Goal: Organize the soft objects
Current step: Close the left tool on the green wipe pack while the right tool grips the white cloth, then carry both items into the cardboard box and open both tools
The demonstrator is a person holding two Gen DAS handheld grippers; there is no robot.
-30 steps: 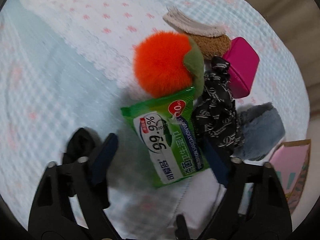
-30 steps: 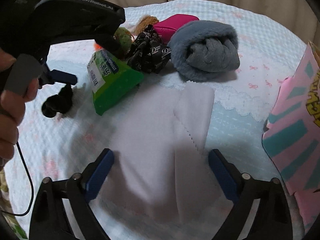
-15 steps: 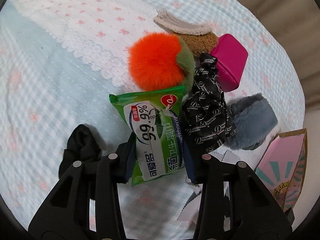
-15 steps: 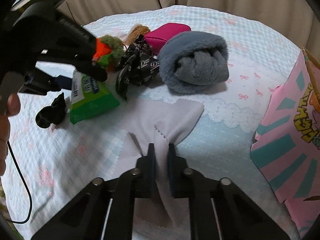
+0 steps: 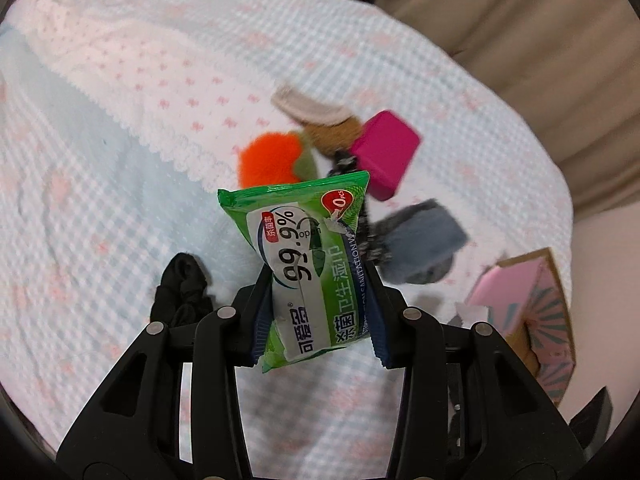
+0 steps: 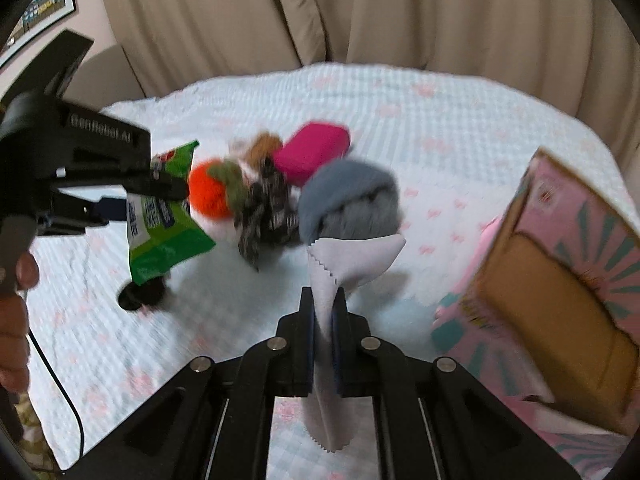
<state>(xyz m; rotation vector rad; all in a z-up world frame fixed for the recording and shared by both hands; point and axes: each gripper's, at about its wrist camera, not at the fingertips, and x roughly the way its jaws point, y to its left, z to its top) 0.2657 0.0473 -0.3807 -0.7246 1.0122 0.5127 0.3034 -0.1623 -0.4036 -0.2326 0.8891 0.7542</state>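
Left wrist view shows your left gripper (image 5: pixel 316 312) clamped on the green wet-wipe pack (image 5: pixel 310 264), its blue pads pressing both long edges while the pack is held up off the bedspread (image 5: pixel 120 160). Below and beyond the pack lies the cluster of soft things: the orange pom-pom (image 5: pixel 270 160), a brown plush piece (image 5: pixel 334 134) with a beige trim, the magenta pouch (image 5: pixel 386 152) and the grey-blue fleece roll (image 5: pixel 424 240). A black scrunchie (image 5: pixel 182 292) lies on the bedspread just left of your gripper's fingers. At the right edge stands the pink patterned box (image 5: pixel 532 300).

From the right wrist view, your right gripper (image 6: pixel 323 320) is pinched tight on the pale lilac cloth (image 6: pixel 352 256), which stands up between the 2 fingers and hangs down below them, clear of the bedspread (image 6: pixel 440 120). Behind the cloth sits the fleece roll (image 6: pixel 348 196), touching the black-and-white patterned scrunchie (image 6: pixel 266 208). The pink box (image 6: pixel 560 280) is close on the right with its open top tilted toward you. At the left you can see your left gripper (image 6: pixel 160 192) holding the wipe pack (image 6: pixel 164 224) above the black scrunchie (image 6: pixel 142 294). Beige curtains (image 6: pixel 360 12) hang behind the bed.
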